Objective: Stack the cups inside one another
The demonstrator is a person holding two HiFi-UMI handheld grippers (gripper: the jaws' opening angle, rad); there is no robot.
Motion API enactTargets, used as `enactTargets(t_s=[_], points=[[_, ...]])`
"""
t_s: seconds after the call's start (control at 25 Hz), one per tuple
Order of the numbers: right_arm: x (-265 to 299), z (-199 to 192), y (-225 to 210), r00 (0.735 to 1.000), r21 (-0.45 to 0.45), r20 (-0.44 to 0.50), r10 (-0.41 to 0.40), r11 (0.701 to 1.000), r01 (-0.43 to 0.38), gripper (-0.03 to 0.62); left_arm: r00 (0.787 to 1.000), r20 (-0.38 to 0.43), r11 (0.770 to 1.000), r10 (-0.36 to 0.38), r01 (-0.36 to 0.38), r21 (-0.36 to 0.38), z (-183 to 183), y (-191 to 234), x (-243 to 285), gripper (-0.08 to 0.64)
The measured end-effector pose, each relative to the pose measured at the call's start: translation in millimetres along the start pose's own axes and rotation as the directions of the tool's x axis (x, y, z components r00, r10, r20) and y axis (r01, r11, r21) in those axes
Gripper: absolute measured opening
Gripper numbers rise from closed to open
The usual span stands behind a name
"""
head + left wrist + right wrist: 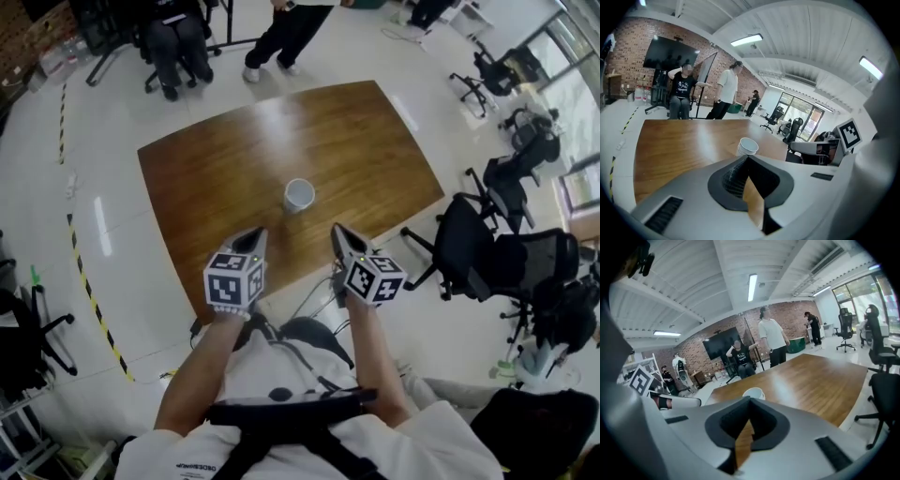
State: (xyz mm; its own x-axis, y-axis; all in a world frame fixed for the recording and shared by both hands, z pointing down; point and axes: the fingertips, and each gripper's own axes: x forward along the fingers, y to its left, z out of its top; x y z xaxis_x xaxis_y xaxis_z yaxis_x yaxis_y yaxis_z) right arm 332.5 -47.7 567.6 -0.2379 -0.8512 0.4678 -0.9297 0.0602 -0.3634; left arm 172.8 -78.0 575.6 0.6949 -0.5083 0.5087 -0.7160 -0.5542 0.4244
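A white cup (298, 195), which looks like nested cups, stands upright near the middle of the brown wooden table (234, 159). My left gripper (256, 233) and right gripper (337, 229) hover side by side over the table's near edge, both short of the cup and pointing toward it. Both have their jaws shut with nothing between them. In the left gripper view the cup (747, 146) shows just beyond the closed tips of the left gripper (744, 158). The right gripper view has the cup (753, 393) right behind the closed tips of the right gripper (750, 400).
Black office chairs (497, 253) crowd the floor to the table's right. At the far side a seated person (178, 42) and a standing person (281, 37) are off the table. Yellow-black tape (94, 300) runs along the floor on the left.
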Motion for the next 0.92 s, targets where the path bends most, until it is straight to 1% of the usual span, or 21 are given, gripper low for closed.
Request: enactTargets(t_s=[0.24,0.52,0.72,0.92], points=[[-26,0,-5,1.0,-0.012,0.002,0.002,1.0,-0.002,0.003,1.0,-0.005,1.0,0.01,-0.01,0.012,-3,-22,4,-0.003],[-54,4,-17,1.0,-0.04,0.014,0.007,0.999,-0.007,0.003,0.999,0.008,0.998,0.051,-0.052,0.04,-10,-49,-1,-0.003],[-62,3,-6,0.999,-0.083,0.018,0.028,0.996,-0.027,0.003,0.998,0.025,0.997,0.065,-0.066,0.049,-14,-59,-14,-0.003],[-72,-4,0,0.999,-0.086,0.018,0.046,0.995,-0.045,0.003,0.997,0.032,0.996,0.072,-0.073,0.041,-25,-65,-24,-0.003]])
